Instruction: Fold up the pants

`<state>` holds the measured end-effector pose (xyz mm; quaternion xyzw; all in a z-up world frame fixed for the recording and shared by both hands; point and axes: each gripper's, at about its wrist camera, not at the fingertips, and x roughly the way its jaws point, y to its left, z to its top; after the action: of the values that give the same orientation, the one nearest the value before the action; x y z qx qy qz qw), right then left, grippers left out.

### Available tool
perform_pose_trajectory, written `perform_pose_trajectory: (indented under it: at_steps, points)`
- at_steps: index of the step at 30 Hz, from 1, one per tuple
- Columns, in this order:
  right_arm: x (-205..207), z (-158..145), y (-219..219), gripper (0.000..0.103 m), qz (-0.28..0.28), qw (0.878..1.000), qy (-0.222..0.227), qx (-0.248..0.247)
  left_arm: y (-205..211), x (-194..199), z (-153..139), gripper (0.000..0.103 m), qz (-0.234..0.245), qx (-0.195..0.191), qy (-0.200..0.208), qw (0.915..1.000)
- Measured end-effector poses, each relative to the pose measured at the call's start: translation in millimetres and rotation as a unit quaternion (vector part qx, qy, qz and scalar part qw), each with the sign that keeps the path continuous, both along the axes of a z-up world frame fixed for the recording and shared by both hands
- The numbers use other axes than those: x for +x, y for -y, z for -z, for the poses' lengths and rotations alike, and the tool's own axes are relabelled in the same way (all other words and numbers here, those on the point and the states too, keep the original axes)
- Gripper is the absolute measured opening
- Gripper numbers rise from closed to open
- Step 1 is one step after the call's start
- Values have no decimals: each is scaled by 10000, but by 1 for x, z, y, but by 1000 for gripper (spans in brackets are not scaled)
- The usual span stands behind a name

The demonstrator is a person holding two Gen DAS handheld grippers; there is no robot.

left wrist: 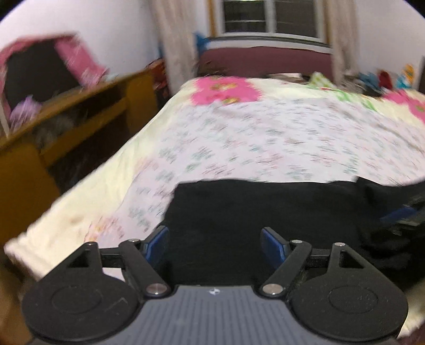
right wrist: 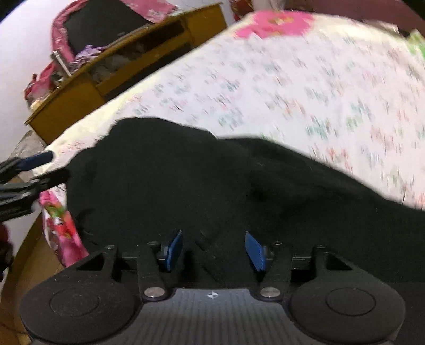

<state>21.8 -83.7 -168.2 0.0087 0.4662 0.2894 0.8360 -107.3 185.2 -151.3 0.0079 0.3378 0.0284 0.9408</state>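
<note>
Left wrist view. The left gripper [left wrist: 215, 245] stands with its blue-padded jaws wide apart over the near left part of the black fabric pants [left wrist: 265, 212]; nothing is pinched between the pads, and whether they touch the cloth cannot be told. The pants lie flat on the near edge of the bed with a white floral-print bedspread [left wrist: 265, 132], their straight far edge running left to right. This view alone shows the far end of the room: a dark-paned window with a white frame [left wrist: 271, 18], cream curtains [left wrist: 175, 45] on either side of it, and a maroon headboard [left wrist: 265, 59] beneath it. A yellow-brown wooden shelf unit [left wrist: 79, 111] stands to the left of the bed. The picture is blurred.

Right wrist view. The right gripper [right wrist: 215, 250] has its blue pads parted, less widely than the left pair, directly above the black pants [right wrist: 186, 185]; no cloth is clamped between them. Here the pants fill the near half of the frame and show a humped, uneven far outline that the other view does not give. The left gripper [right wrist: 49, 165] enters from the left edge, jaws apart, at the left end of the pants. The bedspread [right wrist: 305, 79] extends beyond, and the wooden shelf unit [right wrist: 132, 53] is at the far left.
</note>
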Motion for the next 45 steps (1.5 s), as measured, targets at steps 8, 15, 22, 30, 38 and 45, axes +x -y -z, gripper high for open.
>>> perform_pose_trajectory:
  at_steps: [8,15,22,30,38,45]
  points:
    - [-2,7,-25,54,-256,9996,-113,-98,-63,11,42,84,-1046,-1428,-335,9836]
    - [-7,5,-23,55,-366,9992,-141,-69,-53,5,54,83,-1065,-1710,-292,9791]
    - [-12,4,-17,55,-315,9994,-159,-12,-57,21,57,54,-1306,-1992,-253,9709]
    - [-15,-4,6,55,-78,9997,-32,208,-40,19,28,37,-858,-1857,-171,9787]
    - [-30,-20,50,55,404,9977,229,485,33,25,-20,35,375,-1900,182,9809]
    - [-48,-30,109,55,1058,9916,483,568,139,33,-52,35,2145,-2430,198,9458]
